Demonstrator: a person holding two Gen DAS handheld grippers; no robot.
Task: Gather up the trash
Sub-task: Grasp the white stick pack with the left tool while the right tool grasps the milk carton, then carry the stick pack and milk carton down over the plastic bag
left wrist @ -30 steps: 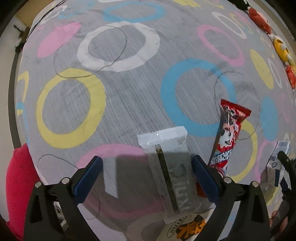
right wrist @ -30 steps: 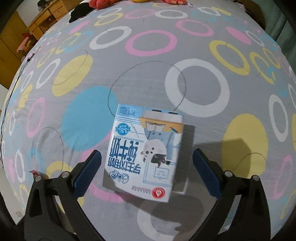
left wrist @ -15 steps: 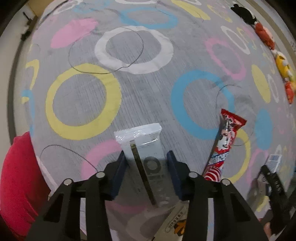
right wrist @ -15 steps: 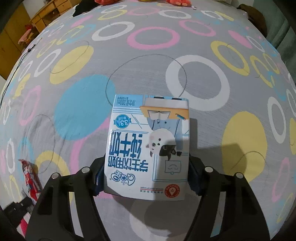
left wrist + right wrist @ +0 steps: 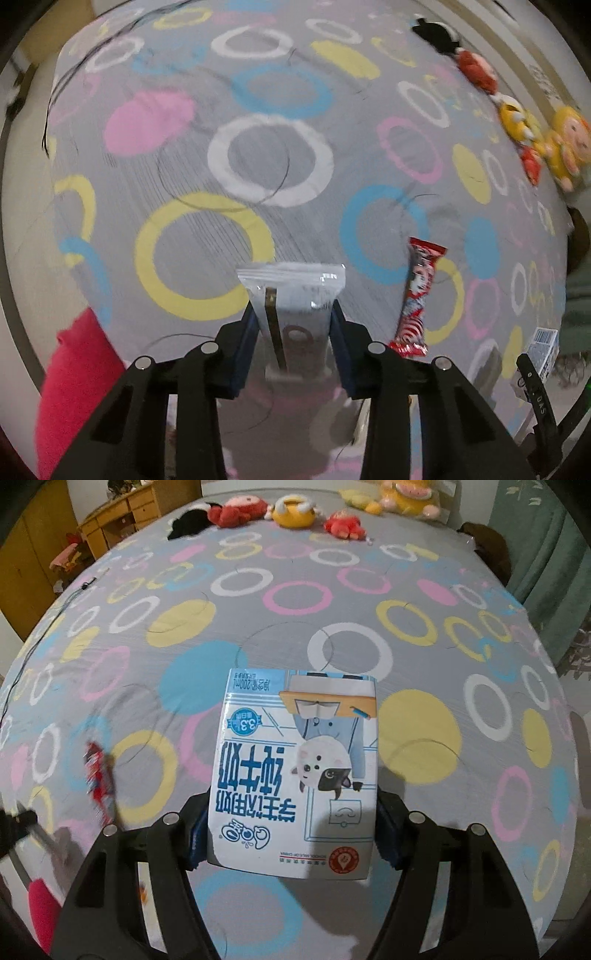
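Carton (image 5: 295, 775) | long axis forward | right hand-held gripper (image 5: 291, 834) clamped

A clear plastic wrapper (image 5: 291, 295) with a dark strip down its length stands clamped between the left gripper's (image 5: 293, 332) blue pads, crimped end outward. A blue-and-white milk carton (image 5: 295, 771), print upside down, sits gripped in the right gripper (image 5: 291, 830). A red snack wrapper (image 5: 417, 295) lies on the patterned sheet (image 5: 258, 166), just right of the clear one
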